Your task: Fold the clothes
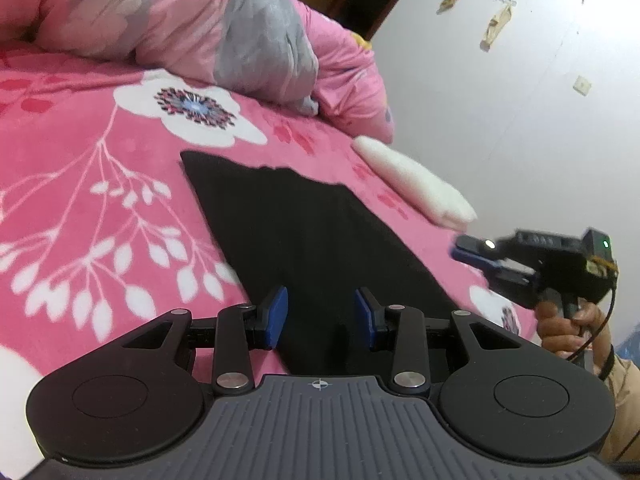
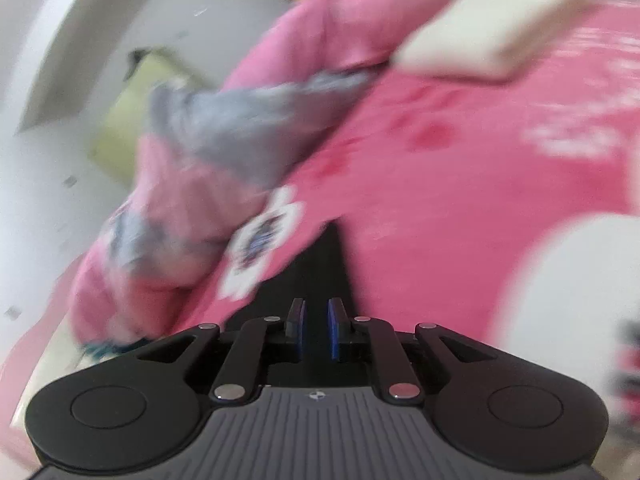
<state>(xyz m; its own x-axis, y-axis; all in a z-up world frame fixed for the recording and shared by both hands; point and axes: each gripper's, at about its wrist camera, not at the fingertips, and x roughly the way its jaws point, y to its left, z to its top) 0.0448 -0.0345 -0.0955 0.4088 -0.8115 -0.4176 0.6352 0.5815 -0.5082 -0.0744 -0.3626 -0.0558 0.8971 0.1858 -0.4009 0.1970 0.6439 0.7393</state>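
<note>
The bed [image 1: 80,152], under a pink floral blanket, spreads ahead of both claws. The black garment [image 1: 304,224] lies flat on it, directly ahead of and beneath the left claw [image 1: 320,318], which stands partly open and empty. The right claw [image 2: 317,330] is nearly closed; in its blurred view it seems to grip nothing. Pinching blanket along with cloth could drag and wrinkle the fold.
</note>
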